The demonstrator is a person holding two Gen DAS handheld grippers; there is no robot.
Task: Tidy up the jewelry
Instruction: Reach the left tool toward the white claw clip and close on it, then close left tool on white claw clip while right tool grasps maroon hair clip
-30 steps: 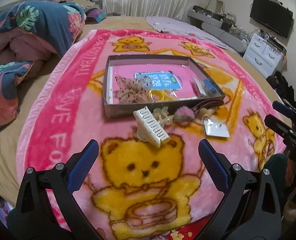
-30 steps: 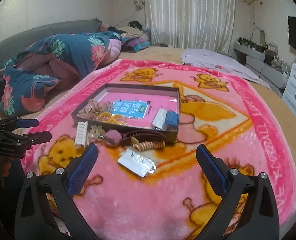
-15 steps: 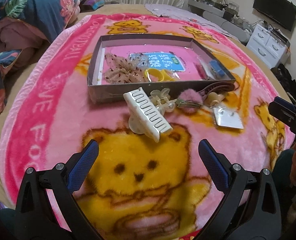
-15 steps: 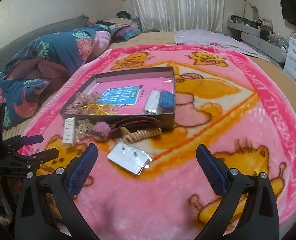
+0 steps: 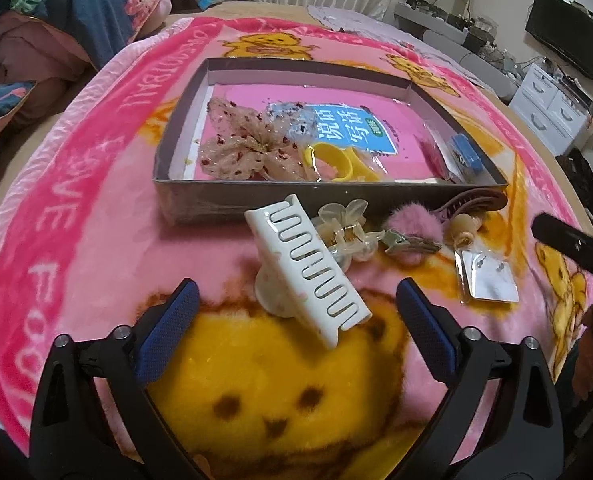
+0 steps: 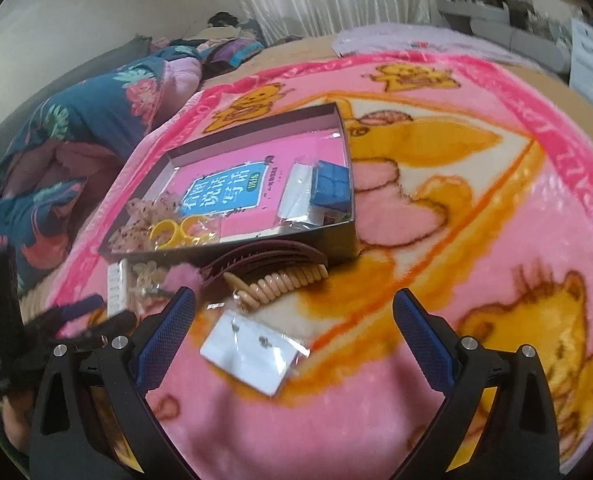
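A shallow grey box (image 5: 232, 204) lies on a pink bear-print blanket (image 5: 76, 216) spread over a bed, and the loose jewelry is lined up along the box's near wall. Inside the box are a beige lace bow (image 5: 248, 152), yellow rings (image 5: 332, 162), a blue-labelled booklet (image 5: 348, 126) and a small blue cube (image 6: 330, 184) at the right end.

Just outside the near wall, from left to right in the left wrist view: a white claw clip (image 5: 308, 264) standing tilted on the blanket, a clear flower clip (image 5: 346, 226) touching it, a pink pom-pom clip (image 5: 414, 224), a dark brown hair clip (image 6: 264, 258) against the box wall, a beige coil hair tie (image 6: 280, 282), and a clear packet of earrings (image 6: 254, 354) farthest from the box.

The left gripper (image 5: 296, 332) has its fingers (image 5: 164, 336) wide apart, holding nothing; the white claw clip's lower end sits between the fingertips without touching either pad. The right gripper (image 6: 294, 332) is also spread wide and empty, with the earring packet between its fingers (image 6: 424, 340), close to the left pad; whether it touches is unclear.

On the box's right, the blanket is bare out to its pink border. On the box's left, a rumpled blue floral quilt (image 6: 68, 128) lies at the blanket's edge.
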